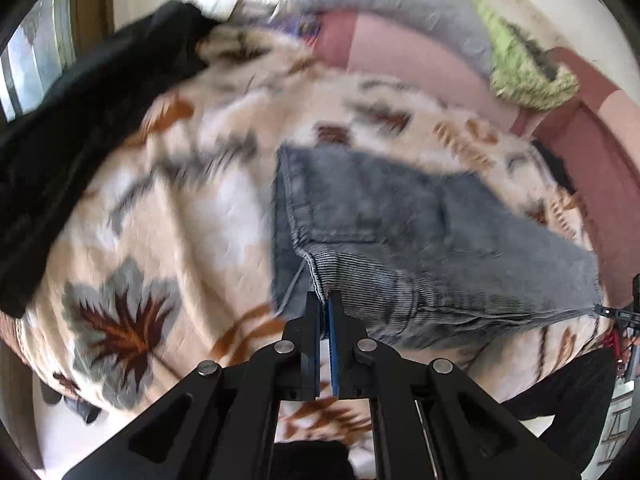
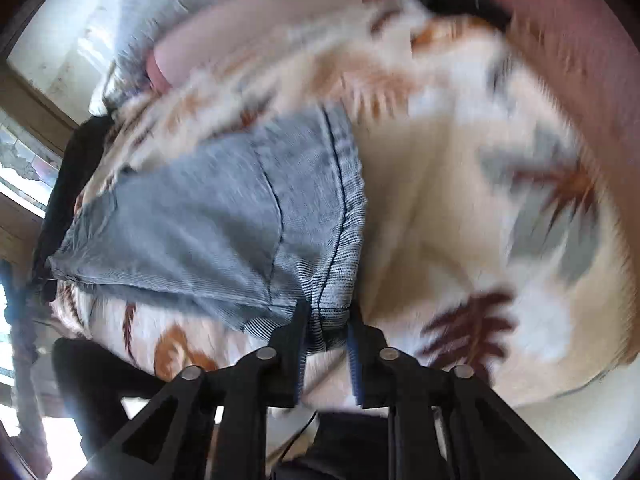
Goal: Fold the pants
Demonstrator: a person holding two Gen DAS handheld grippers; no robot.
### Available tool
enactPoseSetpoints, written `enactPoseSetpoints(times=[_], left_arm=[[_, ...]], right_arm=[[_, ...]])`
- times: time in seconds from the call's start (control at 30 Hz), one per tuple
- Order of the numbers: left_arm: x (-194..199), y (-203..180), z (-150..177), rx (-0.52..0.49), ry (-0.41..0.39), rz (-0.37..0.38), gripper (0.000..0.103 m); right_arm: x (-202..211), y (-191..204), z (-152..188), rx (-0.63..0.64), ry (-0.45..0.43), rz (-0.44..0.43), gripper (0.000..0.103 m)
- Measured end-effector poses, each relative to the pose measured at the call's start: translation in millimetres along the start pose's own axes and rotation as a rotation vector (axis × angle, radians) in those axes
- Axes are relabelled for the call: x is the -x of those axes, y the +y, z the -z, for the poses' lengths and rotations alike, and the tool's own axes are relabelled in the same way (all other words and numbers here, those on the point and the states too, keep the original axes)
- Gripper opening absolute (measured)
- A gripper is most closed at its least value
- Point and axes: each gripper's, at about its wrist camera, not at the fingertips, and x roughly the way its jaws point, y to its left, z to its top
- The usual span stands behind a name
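The grey-blue denim pants lie folded over on a leaf-patterned blanket. My left gripper is shut on the near left corner of the folded pants, pinching the ribbed hem. In the right wrist view the same pants spread to the left. Their near right edge sits between the fingers of my right gripper. Those jaws stand apart, with the pads not pressing on the cloth. Both grippers point steeply down at the blanket.
A black garment lies on the blanket's far left. Behind it are a pink cushion, a grey pillow and a green knitted cloth. A person's dark-clad leg stands near the front edge.
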Motion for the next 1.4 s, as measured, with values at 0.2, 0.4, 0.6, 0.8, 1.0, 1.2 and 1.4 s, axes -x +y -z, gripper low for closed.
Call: enactPoseSetpoints(times=[0.2,0.4,0.6,0.8,1.0,1.2,1.4], left_arm=[[-4.9,-1.5,-4.2,-0.028,0.02,-0.041,0.008],[1.3,-7.2,-2.8,-0.053,0.012,-0.137,0.042],[50.6,-8.5,2.4,-0.025,-0.114,-0.208,0.043],[58.8,-51.6,-10.0,-0.083,-0.191,-0.158,0.055],[-32.6,-102.8,-4.6,-0.171,-0.062,-0.209,0.055],[-59.3,-94.5,6.8,-0.111,-0.036,-0.221,0.056],[-60.9,-93.8,3.2,-0.106,-0.007,-0.19,0.057]], right_arm=[[26.9,-5.6,-1.3,-0.034,-0.072,-0.036,0.063],[46.8,-13.2,-21.2,-0.155,-0.19,-0.103,0.063],[3.2,-14.7,-79.9,-0.278,-0.115,-0.196,0.063],[-31.0,2.2,-109.1,-0.282,0.018,-0.226,0.018],[29.7,57.6,-131.3,-0.012,-0.232,-0.009,0.012],[-30.1,59.1,-117.0,0.093,-0.069,0.225,0.015],[6.4,17.2,-88.1,-0.148,-0.236,0.018,0.071]])
